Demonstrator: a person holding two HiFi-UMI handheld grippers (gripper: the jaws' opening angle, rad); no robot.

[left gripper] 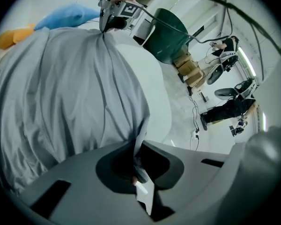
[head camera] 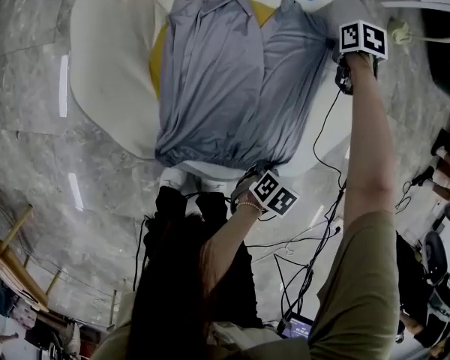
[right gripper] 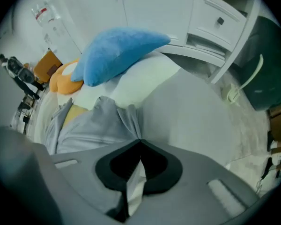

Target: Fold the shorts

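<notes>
On the white padded table (head camera: 105, 66) lies one pair of grey shorts (head camera: 232, 81), spread flat, with the gathered elastic waistband toward the person and the two legs reaching away. The left gripper (left gripper: 136, 146) is clamped on the waistband at its end on the right of the head view, with a fold of grey cloth pinched between its closed jaws. The right gripper (right gripper: 139, 142) is closed on the hem corner of the outer leg on that same side, the fabric bunching into pleats where the jaws meet. Between the two grips the edge of the shorts is drawn into a raised ridge. Each gripper carries one cube, two in all: the one on the right gripper (head camera: 362, 37) and the one on the left gripper (head camera: 274, 193) both bear black-and-white square markers, the only print that can be made out. A beaded bracelet (head camera: 249, 205) circles the left wrist. A yellow patch (head camera: 159, 58) shows under the shorts at their left edge. Beyond the legs rest one blue cushion (right gripper: 117, 53) and one orange soft thing (right gripper: 65, 78) beside it. Black cables (head camera: 315, 238) trail over the grey marbled floor (head camera: 30, 163). Farther off stand a dark green chair (left gripper: 171, 36), a few cardboard boxes (left gripper: 189, 69) and a white cabinet with drawers (right gripper: 215, 18).
</notes>
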